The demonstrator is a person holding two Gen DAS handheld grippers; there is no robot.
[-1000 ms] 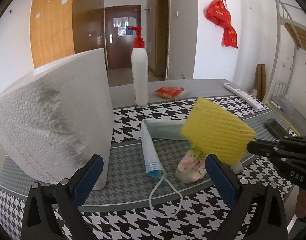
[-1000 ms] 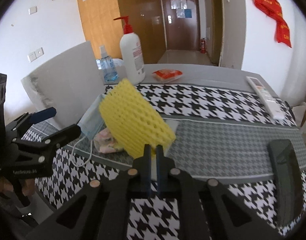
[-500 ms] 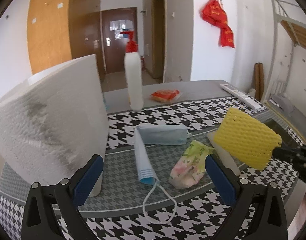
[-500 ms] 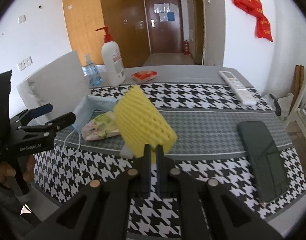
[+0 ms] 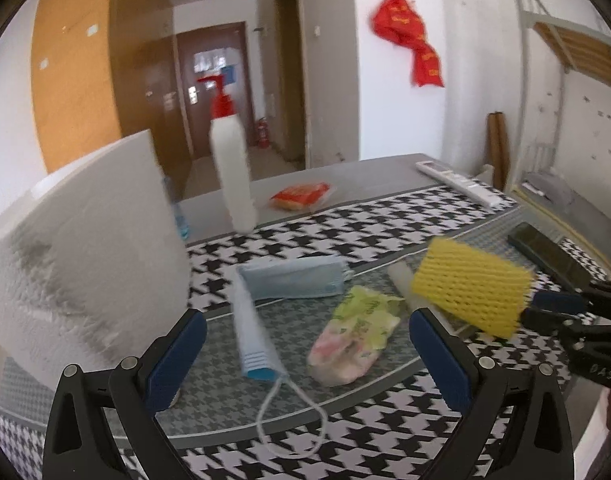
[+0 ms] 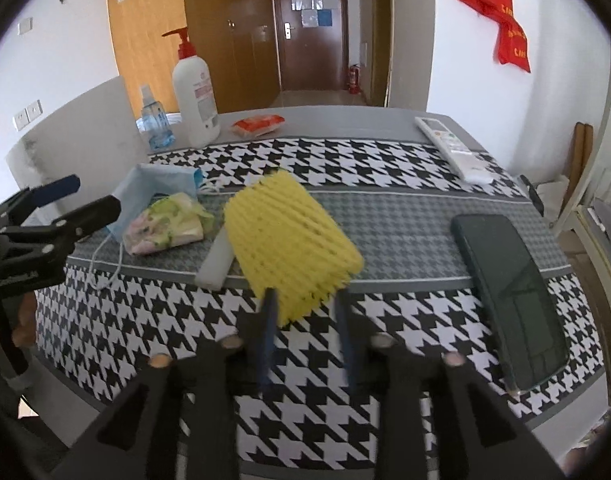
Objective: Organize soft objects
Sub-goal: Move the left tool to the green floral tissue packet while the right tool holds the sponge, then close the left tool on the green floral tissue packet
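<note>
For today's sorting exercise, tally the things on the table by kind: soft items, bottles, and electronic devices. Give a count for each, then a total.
Soft items: 4 (yellow sponge, blue face mask, floral pouch, paper towel roll)
Bottles: 2 (pump bottle, spray bottle)
Electronic devices: 2 (remote control, phone)
Total: 8

left tool [image 5: 305,352]: jaws wide apart | right tool [image 6: 305,316]: jaws parted
</note>
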